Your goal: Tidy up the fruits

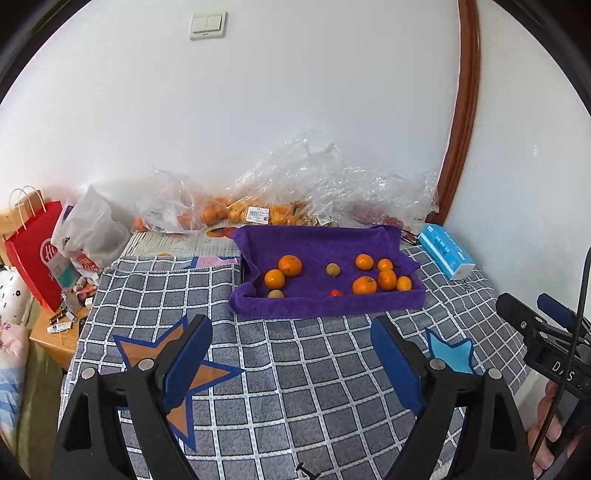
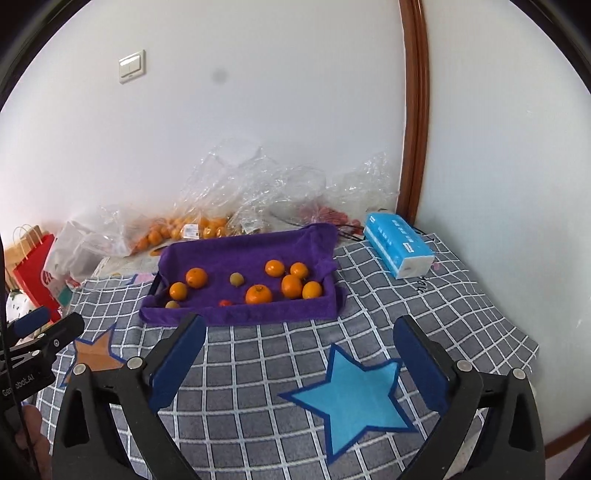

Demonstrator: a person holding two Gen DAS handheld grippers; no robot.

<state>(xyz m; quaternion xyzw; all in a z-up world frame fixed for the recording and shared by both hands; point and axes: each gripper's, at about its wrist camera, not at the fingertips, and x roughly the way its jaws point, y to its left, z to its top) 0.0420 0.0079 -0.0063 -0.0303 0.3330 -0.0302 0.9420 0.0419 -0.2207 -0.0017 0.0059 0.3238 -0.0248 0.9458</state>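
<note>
Left gripper (image 1: 291,354) and right gripper (image 2: 299,354), jaws wide open and empty, hover short of the purple-lined tray (image 1: 325,308) holding the fruits (image 1: 290,265): light, round, likely soft-skinned and prone to rolling, best pinched gently across their middles.

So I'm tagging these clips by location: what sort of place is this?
Probably a room in a home, perhaps a bedroom. A checked cloth with stars covers the surface, shopping bags of fruit slump against a white wall with a light switch, and a cluttered wooden side table stands alongside.
</note>
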